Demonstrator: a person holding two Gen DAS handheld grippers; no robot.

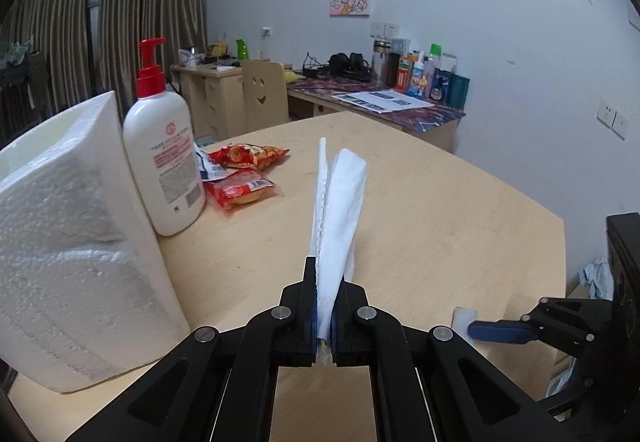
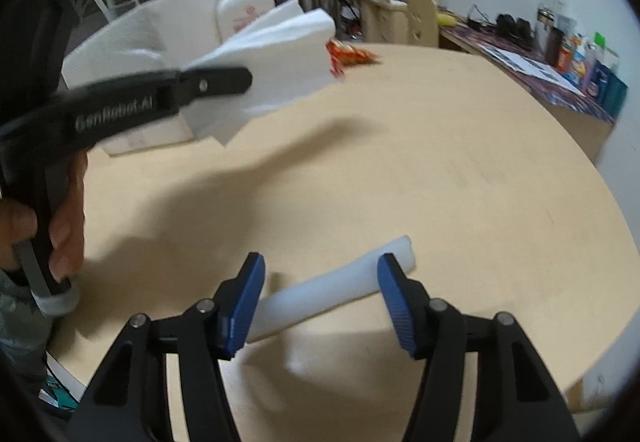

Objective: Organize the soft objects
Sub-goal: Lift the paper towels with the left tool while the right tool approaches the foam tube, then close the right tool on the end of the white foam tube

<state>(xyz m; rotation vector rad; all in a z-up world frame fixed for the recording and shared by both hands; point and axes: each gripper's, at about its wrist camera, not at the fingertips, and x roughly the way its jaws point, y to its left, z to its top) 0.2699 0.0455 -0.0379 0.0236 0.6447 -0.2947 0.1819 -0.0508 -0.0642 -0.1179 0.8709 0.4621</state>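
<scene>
Left wrist view, from its left edge: a pebbled white foam box stands on the pale wooden tabletop, with a smooth white pump bottle with a red pump just to its right, touching or nearly touching it. Right of the bottle lie crinkled red snack packets. Further right of the bottle, the left hand-held gripper has its jaws pressed together on a folded white paper towel, soft and lightly embossed with a perforated edge; its long axis runs straight away from the camera, free end pointing toward the far rim of the tabletop and lifted clear of the wood. In the right wrist view a person's hand grips that tool's handle at the left, the towel fanning out in front of the bottle. Well to the right of the bottle, a smooth white foam tube lies on the tabletop, its long axis slanting up to the right, between the spread blue ribbed pads of the right hand-held gripper; whether either pad touches it I cannot tell.
</scene>
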